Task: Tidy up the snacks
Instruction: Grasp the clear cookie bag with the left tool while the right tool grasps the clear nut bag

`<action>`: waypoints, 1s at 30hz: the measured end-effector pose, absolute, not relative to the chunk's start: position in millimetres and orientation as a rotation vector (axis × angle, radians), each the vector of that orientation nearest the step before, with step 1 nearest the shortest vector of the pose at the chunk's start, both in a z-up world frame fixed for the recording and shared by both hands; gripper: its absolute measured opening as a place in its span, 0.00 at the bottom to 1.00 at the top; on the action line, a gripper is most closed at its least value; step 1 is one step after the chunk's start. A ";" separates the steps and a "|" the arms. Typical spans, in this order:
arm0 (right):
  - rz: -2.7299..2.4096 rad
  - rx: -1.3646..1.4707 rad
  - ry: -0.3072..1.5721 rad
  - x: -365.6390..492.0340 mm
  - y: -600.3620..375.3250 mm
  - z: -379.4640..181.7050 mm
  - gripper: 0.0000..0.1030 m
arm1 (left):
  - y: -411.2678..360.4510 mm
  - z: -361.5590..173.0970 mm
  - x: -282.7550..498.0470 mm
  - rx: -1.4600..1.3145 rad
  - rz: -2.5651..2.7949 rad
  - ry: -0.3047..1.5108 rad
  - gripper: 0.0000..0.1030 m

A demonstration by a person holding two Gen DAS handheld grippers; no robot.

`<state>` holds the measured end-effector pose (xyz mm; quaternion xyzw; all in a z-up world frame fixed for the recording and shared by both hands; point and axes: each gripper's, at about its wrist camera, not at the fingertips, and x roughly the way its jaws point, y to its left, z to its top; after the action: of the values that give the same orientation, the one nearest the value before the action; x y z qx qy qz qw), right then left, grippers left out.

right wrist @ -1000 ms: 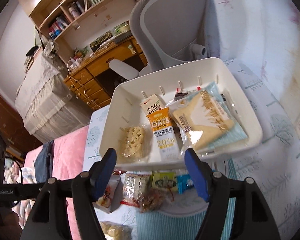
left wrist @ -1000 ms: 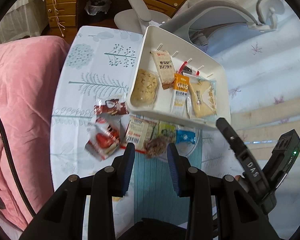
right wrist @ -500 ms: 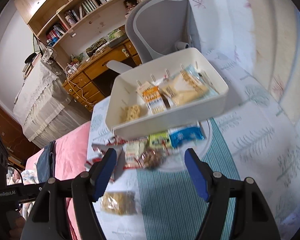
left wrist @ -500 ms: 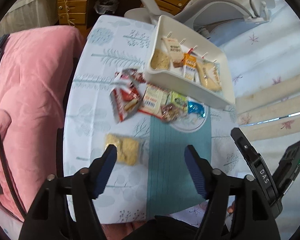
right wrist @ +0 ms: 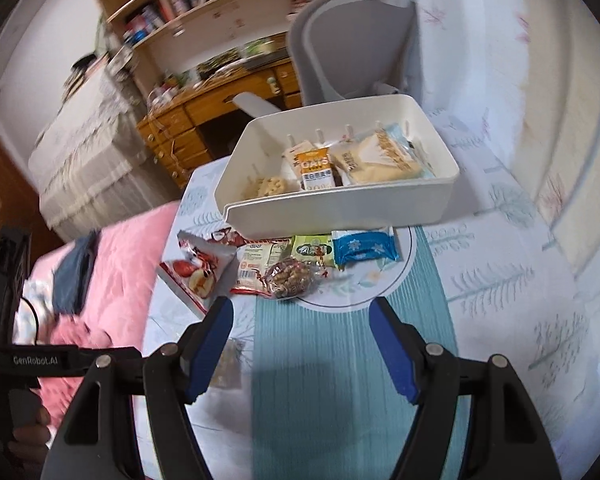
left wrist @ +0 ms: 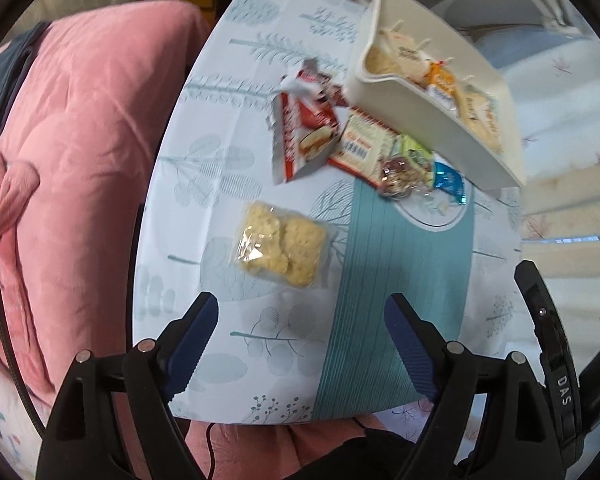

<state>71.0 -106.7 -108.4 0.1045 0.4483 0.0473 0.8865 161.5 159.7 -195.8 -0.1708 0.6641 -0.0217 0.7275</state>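
Left wrist view looks steeply down on a small table covered with a white leaf-printed cloth (left wrist: 228,128) that has a teal striped band down its middle. The left gripper (left wrist: 302,334), black with blue ribbed pads, has just been opening and its jaws stand wide apart with nothing between them. Just beyond its fingertips lies a clear-wrapped pack of pale yellow crackers (left wrist: 282,250), flat on the cloth and apart from the other snacks. Farther on, a cluster of packets lies against the near wall of a white rectangular plastic tray (left wrist: 428,120): a red and white wafer pack (left wrist: 304,132), a red-edged white packet (left wrist: 364,148), a clear-wrapped brown nut cluster (left wrist: 398,176), a small green packet (left wrist: 414,152) and a blue and white packet (left wrist: 450,180). Inside the tray rest an orange oat bar packet (right wrist: 316,168), a bag of pale puffed pieces (right wrist: 266,188) and a large cream-coloured wrapped pastry (right wrist: 380,160), side by side.

Right wrist view shows the right gripper (right wrist: 302,332) hanging above the teal band, jaws apart and empty, short of the nut cluster. A pink quilt (left wrist: 80,140) lies beside the table, and a grey office chair (right wrist: 352,48) stands behind the tray.
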 end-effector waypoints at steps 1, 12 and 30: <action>0.115 0.187 0.942 75.1 -105.4 -110.2 0.69 | 158.8 -200.0 162.7 -0.387 -0.028 1.473 0.84; 0.334 -0.073 0.961 106.5 -88.3 -137.4 0.69 | 138.1 -249.7 174.9 -0.457 0.142 1.526 0.88; 0.596 -0.347 0.861 146.0 -64.7 -201.6 0.69 | 121.8 -301.3 195.5 -0.322 0.345 1.533 0.88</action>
<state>146.0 -64.7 -201.6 -0.1648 0.4091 0.2832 0.8516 195.5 121.8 -301.3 -0.1443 0.6868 0.1544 0.6954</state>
